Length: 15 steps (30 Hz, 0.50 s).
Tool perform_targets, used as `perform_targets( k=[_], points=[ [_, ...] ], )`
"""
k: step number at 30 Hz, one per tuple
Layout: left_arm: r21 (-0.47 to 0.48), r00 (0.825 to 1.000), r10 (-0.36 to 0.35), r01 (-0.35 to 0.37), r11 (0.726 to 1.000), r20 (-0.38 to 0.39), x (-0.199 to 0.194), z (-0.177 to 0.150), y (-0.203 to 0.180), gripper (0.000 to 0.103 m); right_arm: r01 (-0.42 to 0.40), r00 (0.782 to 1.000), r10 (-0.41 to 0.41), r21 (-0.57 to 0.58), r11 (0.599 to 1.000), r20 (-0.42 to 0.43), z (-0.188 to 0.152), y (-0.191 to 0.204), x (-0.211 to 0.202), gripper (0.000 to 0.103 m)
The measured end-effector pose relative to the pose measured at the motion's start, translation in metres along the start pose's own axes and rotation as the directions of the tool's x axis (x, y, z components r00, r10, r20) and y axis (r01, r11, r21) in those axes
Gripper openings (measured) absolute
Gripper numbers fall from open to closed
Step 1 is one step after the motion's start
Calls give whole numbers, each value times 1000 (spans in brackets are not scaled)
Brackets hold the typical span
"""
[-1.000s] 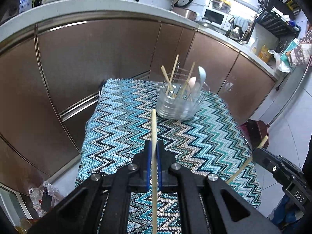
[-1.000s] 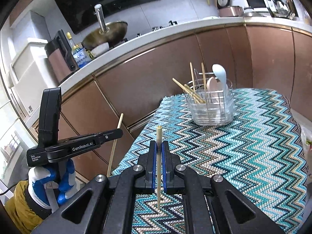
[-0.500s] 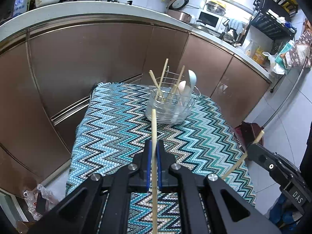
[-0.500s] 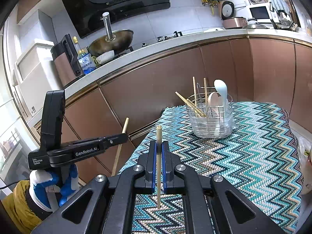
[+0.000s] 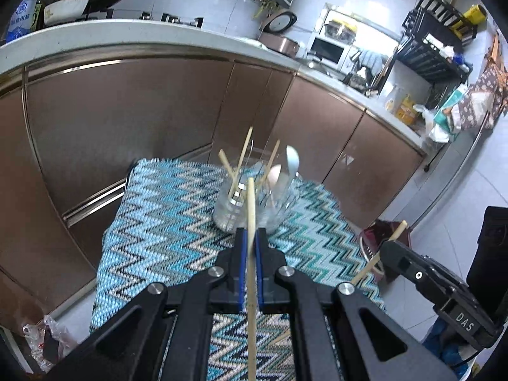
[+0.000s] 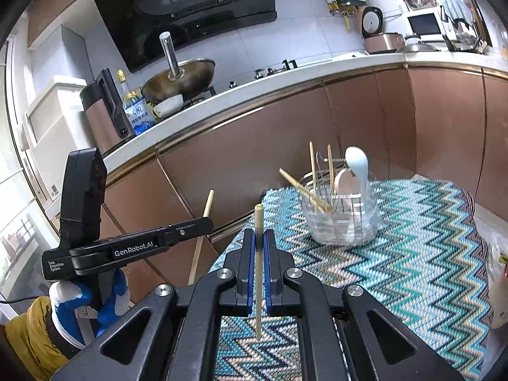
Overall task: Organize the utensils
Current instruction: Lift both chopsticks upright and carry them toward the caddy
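My left gripper (image 5: 250, 233) is shut on a wooden chopstick (image 5: 251, 301) that stands up between its blue pads, above the zigzag-patterned table cloth (image 5: 165, 241). Beyond its tip stands a clear utensil holder (image 5: 228, 212) with several chopsticks, a light blue spoon (image 5: 292, 160) and a pink spoon (image 5: 275, 173). My right gripper (image 6: 258, 231) is shut on a second chopstick (image 6: 258, 285), held upright. The holder (image 6: 343, 225) lies ahead and to its right. Each view shows the other gripper with its chopstick off to the side: the right gripper (image 5: 389, 247), the left gripper (image 6: 206, 222).
Brown cabinet fronts (image 6: 254, 158) and a white counter run behind the table. A wok (image 6: 181, 76), a bottle and a rice cooker (image 6: 381, 36) stand on the counter. A gloved hand (image 6: 85, 298) holds the left gripper. Tiled floor (image 5: 444, 209) lies to the right of the table.
Both grippers have risen and tipped upward, so the holder sits lower in both views. Each still grips its chopstick.
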<state>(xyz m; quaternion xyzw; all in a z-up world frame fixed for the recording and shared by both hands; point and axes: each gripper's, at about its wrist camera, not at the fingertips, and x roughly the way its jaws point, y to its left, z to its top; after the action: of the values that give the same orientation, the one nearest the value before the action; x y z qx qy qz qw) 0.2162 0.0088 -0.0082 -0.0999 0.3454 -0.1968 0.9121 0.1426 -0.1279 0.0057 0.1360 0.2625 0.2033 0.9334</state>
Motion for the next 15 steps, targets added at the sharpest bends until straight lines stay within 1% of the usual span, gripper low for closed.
perform_targets(
  k=[9,12,15],
  points=[
    [4,994,-42,42,999,98,-6,38,-8,5,-14,995,18,-44,999,94,42,-5,-10,5],
    [13,988,-60,59,998,139,-8,52,-11,5,-16,991,25,-64,998,130,58,-5,-14,5],
    [18,979,-84,82,997,186,-10,66,-14,5,-10,986,24,-84,996,166,71,-6,-17,5]
  ],
)
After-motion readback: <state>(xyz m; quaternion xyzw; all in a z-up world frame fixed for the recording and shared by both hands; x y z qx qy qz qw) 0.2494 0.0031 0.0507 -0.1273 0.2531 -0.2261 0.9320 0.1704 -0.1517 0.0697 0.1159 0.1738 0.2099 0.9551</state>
